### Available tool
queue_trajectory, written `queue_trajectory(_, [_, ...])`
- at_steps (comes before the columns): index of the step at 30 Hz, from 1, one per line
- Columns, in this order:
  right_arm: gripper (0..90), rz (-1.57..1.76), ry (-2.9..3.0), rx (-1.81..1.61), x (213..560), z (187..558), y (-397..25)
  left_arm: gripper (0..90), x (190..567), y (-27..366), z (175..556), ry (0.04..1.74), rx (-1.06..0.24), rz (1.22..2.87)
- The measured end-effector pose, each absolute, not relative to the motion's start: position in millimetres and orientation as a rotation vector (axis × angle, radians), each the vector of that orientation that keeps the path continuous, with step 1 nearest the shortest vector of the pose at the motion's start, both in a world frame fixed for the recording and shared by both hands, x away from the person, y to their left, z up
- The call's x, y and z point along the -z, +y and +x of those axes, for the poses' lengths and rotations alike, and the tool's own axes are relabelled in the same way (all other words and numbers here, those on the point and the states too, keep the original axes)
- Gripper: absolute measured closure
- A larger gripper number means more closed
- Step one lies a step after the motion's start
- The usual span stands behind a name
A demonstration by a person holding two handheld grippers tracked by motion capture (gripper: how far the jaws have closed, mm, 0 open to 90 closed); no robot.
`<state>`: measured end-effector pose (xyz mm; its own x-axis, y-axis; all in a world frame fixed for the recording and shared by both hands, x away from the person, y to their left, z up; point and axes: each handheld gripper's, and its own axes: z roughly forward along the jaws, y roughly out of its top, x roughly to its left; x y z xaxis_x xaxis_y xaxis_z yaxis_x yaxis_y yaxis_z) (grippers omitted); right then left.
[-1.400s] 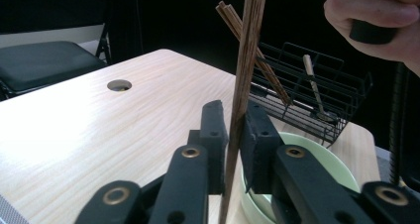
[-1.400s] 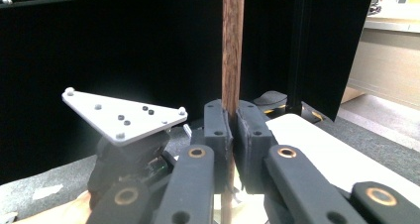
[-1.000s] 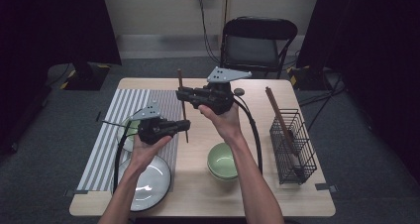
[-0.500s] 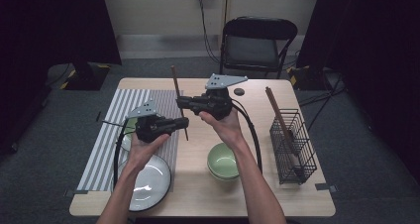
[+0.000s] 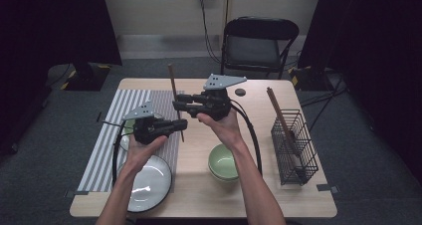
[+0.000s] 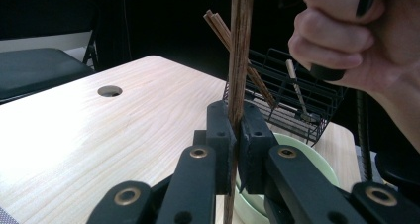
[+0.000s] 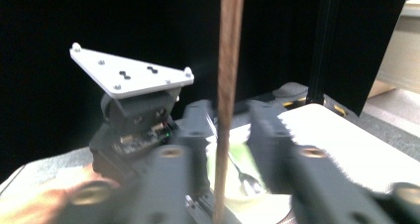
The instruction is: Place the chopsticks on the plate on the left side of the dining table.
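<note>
Nearest the person, a white plate (image 5: 149, 185) and a green bowl (image 5: 223, 161) sit on the surface (image 5: 209, 195). Above them, the left hand-held gripper (image 5: 180, 125) is clamped on a wooden chopstick (image 5: 175, 103), held upright in the air. The right hand-held gripper (image 5: 178, 105) has its jaws parted around the same stick. Farther right stands a wire basket (image 5: 293, 145).

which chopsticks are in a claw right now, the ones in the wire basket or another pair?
Another pair: the upright chopsticks clamped in the left claw, held above the table. The others lean in the wire basket.
</note>
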<state>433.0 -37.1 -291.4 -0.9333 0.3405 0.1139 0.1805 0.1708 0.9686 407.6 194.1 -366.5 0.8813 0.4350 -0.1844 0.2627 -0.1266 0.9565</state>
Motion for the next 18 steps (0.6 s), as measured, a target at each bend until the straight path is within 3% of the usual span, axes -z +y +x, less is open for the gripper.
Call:
queue_trajectory(9, [50.3, 0.554, 2.286, -1.823, 294.3, 435.3, -36.1, 85.8, 364.6, 200.8, 403.6, 0.521, -0.179, 1.735])
queue_trajectory(11, [43.9, 0.571, 2.271, -1.805, 294.4, 435.6, -36.0, 85.8, 365.3, 199.6, 402.6, 0.527, -0.183, 1.74])
queue_trajectory(18, [41.3, 0.604, 2.256, -1.792, 296.4, 437.7, -36.6, 85.8, 368.3, 204.1, 402.7, 0.534, -0.172, 1.72])
